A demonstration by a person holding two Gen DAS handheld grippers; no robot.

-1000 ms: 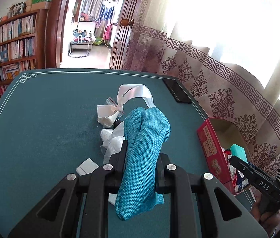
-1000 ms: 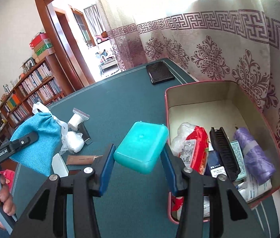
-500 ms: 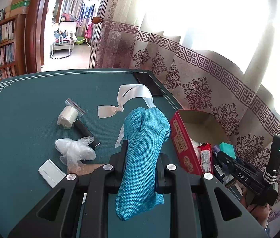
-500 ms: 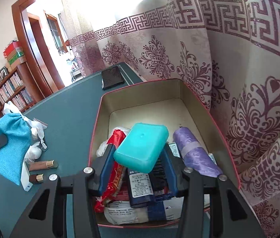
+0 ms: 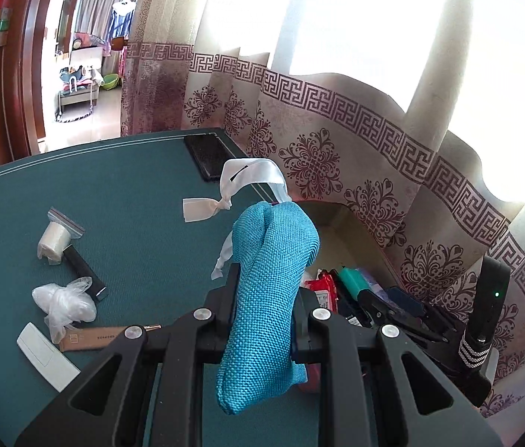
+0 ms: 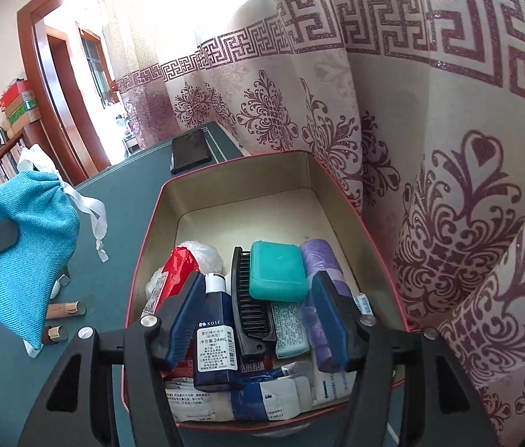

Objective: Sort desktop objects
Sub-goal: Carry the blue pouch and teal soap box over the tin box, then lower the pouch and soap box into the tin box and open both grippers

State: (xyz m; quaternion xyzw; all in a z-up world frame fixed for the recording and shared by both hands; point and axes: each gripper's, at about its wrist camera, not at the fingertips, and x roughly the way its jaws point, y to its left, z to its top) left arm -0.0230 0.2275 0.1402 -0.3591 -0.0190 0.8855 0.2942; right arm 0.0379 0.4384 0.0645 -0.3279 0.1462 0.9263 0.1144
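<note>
Over the box (image 6: 150,223) at the surface's (image 5: 113,193) curtain-side edge, the right gripper (image 6: 258,316) has its jaws opening, nothing pressed between them; the teal case (image 6: 277,272) lies in the box on a black comb (image 6: 247,298), beside a purple roll (image 6: 318,257) and a dark bottle (image 6: 214,342). The left gripper (image 5: 262,316) has its jaws clenched on a blue pouch (image 5: 266,298), held above the surface near the box's rim, its white ribbon (image 5: 247,178) trailing. Nearer the surface's middle lie a white roll (image 5: 52,242), crumpled plastic (image 5: 65,303), a brown tube (image 5: 95,337) and a white card (image 5: 46,355). A phone (image 5: 206,152) rests at the far edge.
</note>
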